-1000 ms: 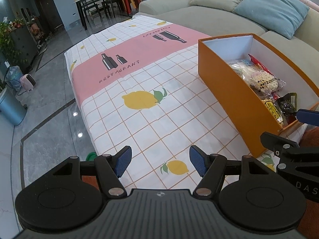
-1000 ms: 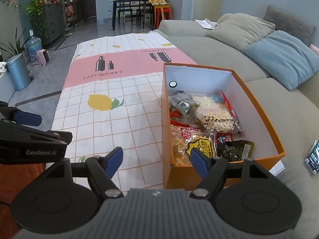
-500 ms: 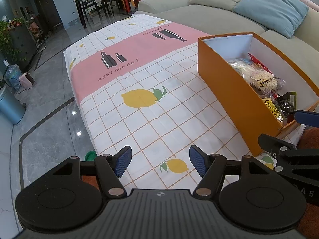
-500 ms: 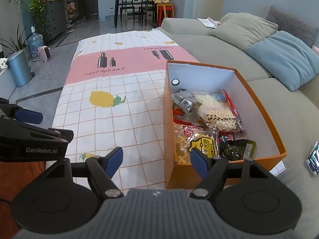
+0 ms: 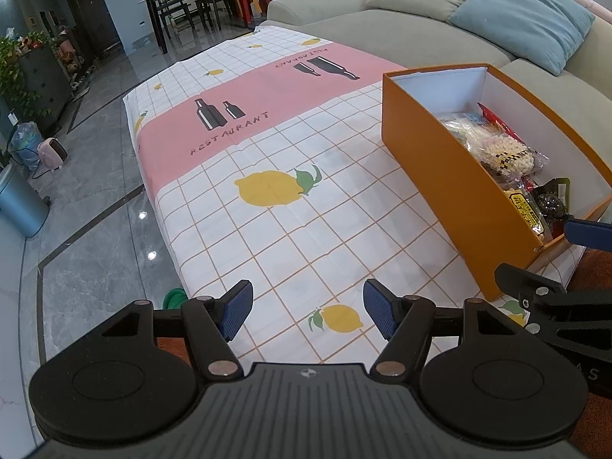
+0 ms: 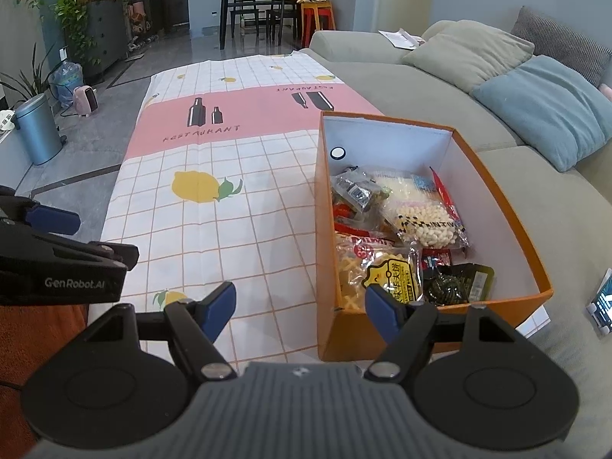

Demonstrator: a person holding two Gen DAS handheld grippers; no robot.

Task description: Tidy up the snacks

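Observation:
An orange box (image 6: 508, 206) (image 5: 440, 176) stands on the right side of the table and holds several snack packets: a clear bag of pale puffs (image 6: 424, 225), a yellow cracker bag (image 6: 382, 275), a dark green packet (image 6: 455, 283). My right gripper (image 6: 300, 306) hovers open above the box's near left corner, nothing between its blue pads. My left gripper (image 5: 308, 311) is open over the bare tablecloth (image 5: 290, 206), left of the box, holding nothing. Each gripper shows at the edge of the other's view.
The table carries a white, pink and lemon-print cloth. A grey sofa (image 6: 440, 91) with green and blue cushions runs along the right. A phone (image 6: 604, 302) lies on the sofa beside the box. Tiled floor and a blue bin (image 6: 36, 130) are on the left.

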